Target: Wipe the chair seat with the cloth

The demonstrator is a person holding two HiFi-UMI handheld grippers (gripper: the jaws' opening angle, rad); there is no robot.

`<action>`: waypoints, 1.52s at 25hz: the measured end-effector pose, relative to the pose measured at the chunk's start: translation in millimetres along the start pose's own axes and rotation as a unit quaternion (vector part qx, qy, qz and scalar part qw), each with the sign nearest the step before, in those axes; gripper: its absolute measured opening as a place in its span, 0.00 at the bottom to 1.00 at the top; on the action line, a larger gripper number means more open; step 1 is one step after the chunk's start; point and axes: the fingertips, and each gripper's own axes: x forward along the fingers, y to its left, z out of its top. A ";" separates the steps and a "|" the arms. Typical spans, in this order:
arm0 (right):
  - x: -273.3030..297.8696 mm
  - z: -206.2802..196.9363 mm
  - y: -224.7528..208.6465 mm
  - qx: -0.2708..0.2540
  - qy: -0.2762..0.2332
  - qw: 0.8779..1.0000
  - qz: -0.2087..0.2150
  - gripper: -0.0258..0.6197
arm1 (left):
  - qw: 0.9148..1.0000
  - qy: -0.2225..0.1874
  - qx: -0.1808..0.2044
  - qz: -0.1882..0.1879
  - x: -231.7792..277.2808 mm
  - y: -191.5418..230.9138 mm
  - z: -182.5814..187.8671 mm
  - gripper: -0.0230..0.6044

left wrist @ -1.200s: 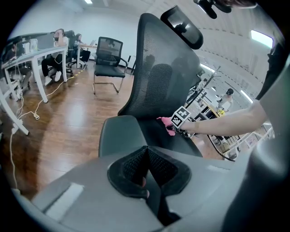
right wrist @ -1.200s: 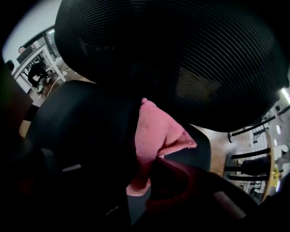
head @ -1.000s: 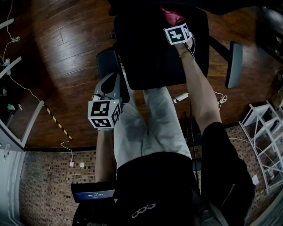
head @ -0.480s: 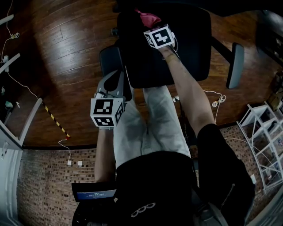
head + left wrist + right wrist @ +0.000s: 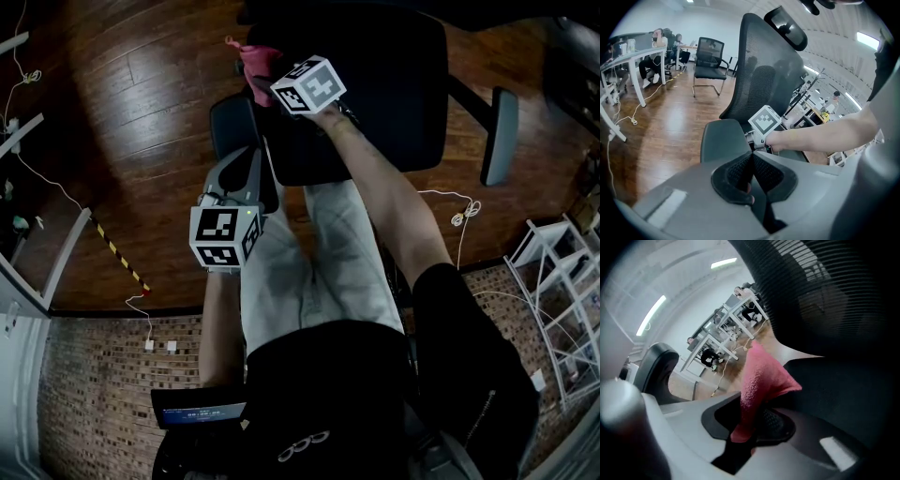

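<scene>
**Pink cloth at the left edge of the chair seat, mid-wipe**

From the head view I look steeply down on a black office chair. My right gripper is clamped on the pink cloth, and its own view shows the fabric pinched between the jaws and bunched up in front of them. The cloth sits at the far left edge of the chair seat, just beside the left armrest, with part of it over the wooden floor. My left gripper hangs near that armrest with its jaws pressed together on nothing, taking no part.

I judge the wiping step to be in hand, at the left end of a pass. The next move calls for pressing the cloth flat on the seat and drawing it rightward, nearer the front edge, without snagging the armrest
</scene>
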 end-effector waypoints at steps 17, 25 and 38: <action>-79.4 -68.9 -125.1 0.096 0.007 0.987 -0.131 0.14 | 1.000 -0.003 0.012 0.019 0.3 4.4 1.2 0.03; -146.7 -115.8 -184.0 0.110 0.025 0.972 -0.204 0.15 | 1.000 -0.004 0.014 0.026 1.9 5.8 -0.4 0.03; -271.9 -168.4 -255.1 0.141 0.058 0.913 -0.379 0.15 | 0.999 -0.006 0.016 0.029 1.8 6.8 0.5 0.03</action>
